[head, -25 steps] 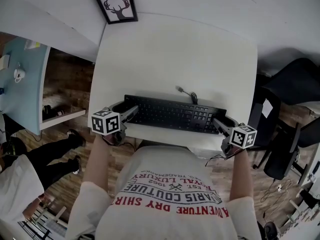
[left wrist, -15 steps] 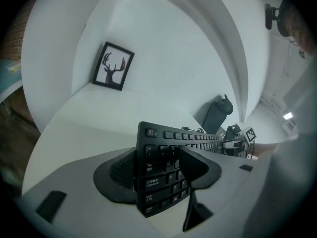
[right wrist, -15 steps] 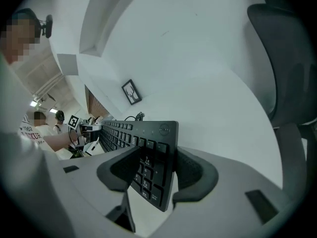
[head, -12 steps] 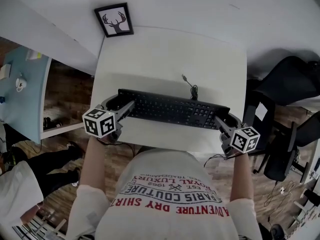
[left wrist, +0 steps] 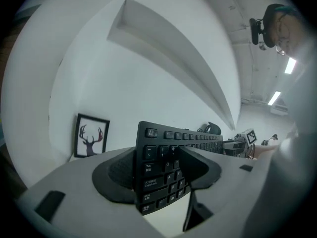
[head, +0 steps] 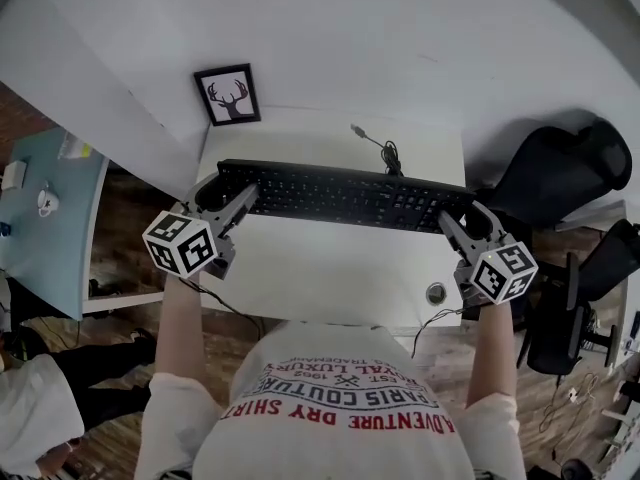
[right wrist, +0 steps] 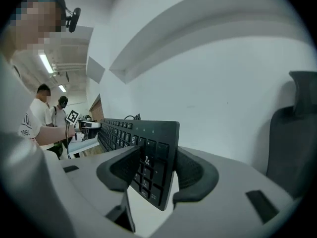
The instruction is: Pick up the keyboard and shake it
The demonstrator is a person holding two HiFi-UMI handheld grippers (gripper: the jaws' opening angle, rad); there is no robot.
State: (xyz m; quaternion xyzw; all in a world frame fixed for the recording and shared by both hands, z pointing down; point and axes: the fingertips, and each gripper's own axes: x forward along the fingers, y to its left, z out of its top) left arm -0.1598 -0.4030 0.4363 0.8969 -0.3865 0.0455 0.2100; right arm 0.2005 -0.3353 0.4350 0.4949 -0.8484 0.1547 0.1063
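Observation:
A black keyboard (head: pixel 345 195) hangs in the air above the white table (head: pixel 330 268), held level by both ends. My left gripper (head: pixel 228 194) is shut on its left end, and in the left gripper view the keyboard (left wrist: pixel 163 175) stands on edge between the dark pads (left wrist: pixel 119 175). My right gripper (head: pixel 462 218) is shut on the right end; the right gripper view shows the keyboard (right wrist: pixel 148 152) pinched between the pads (right wrist: pixel 195 175). Its cable (head: pixel 378 147) trails toward the wall.
A framed deer picture (head: pixel 228 95) leans against the wall at the table's back left corner. A black office chair (head: pixel 545 173) stands to the right. A cable hole (head: pixel 434 293) sits near the table's front right. Other people stand far off in the right gripper view.
Both grippers have lifted the keyboard off the table and carried it up and away from the person, toward the wall. The head view has tilted with it.

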